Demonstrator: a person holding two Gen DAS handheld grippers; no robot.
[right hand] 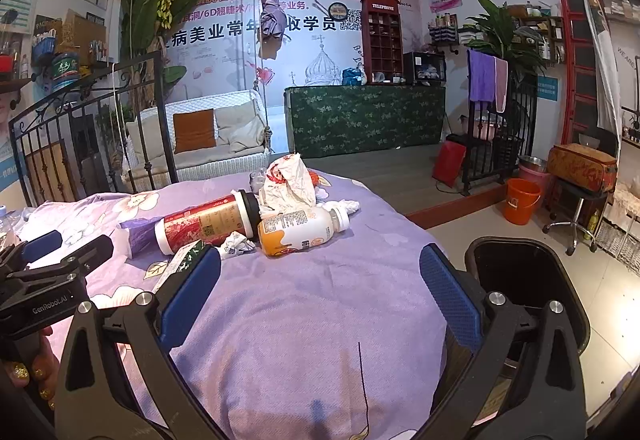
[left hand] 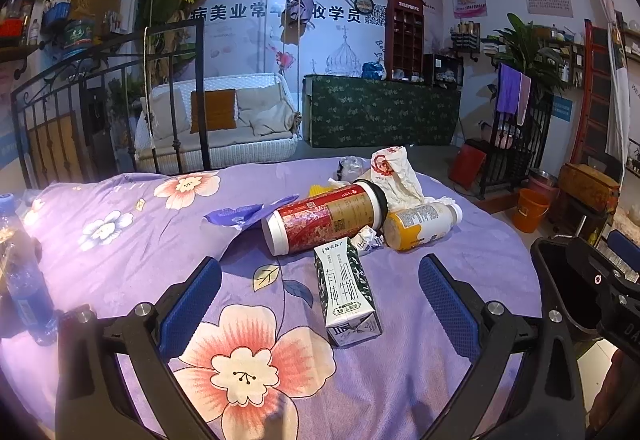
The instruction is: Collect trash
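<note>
Both grippers hang spread wide and empty over the purple floral bedspread (right hand: 304, 304): the left gripper (left hand: 320, 290) frames the milk carton (left hand: 348, 292), nearest to it, so probably the first pick; the right gripper (right hand: 320, 290) sits beside the black bin (right hand: 520, 280). Beyond lie a red cup (left hand: 324, 217), yellow bottle (left hand: 420, 224) and crumpled wrapper (left hand: 394, 175), perhaps with more hidden behind.

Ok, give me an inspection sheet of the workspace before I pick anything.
Surface: purple floral bedspread, rumpled.
Job's things: milk carton, red cup and yellow bottle lying together; paper bag behind; black bin beside the bed.
Clutter: blue water bottle at left edge.
Grippers: left gripper and right gripper both empty, jaws wide.
Cables: nothing seen.
Surroundings: orange bucket, green-draped counter.
</note>
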